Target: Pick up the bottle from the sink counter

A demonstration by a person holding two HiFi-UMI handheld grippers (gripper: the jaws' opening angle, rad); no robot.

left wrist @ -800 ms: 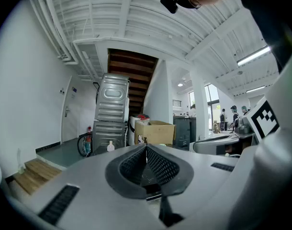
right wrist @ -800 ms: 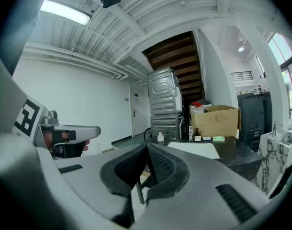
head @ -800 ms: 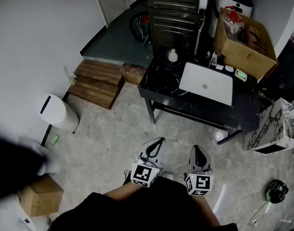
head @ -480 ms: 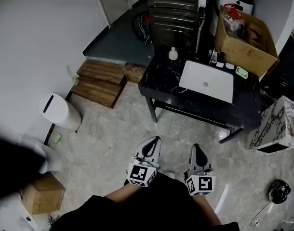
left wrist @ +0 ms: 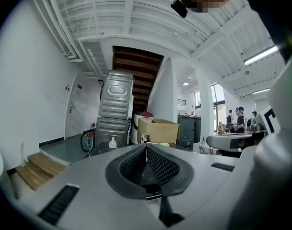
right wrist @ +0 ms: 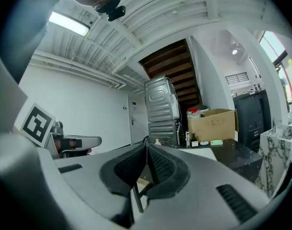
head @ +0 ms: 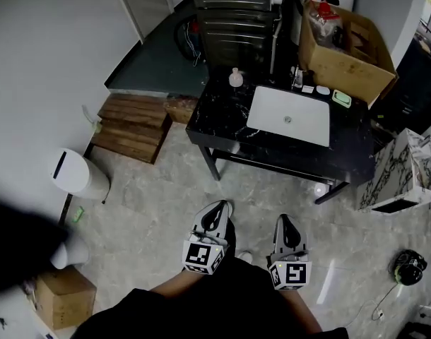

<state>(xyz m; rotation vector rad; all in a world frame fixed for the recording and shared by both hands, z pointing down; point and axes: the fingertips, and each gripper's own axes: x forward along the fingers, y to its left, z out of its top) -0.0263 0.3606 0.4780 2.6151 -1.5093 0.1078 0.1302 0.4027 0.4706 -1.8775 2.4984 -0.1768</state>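
The small white round-bodied bottle stands at the far left corner of the black marble sink counter, close to its far edge and left of the white rectangular basin. Open grey tiled floor separates the counter's near edge from the left gripper and right gripper, both clenched and empty.

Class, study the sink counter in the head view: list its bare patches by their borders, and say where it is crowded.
Bare: the left end of the counter, between the bottle and the front edge, left of the sink; also the strip right of the sink. Crowded: the back edge, with small items by the cardboard box.
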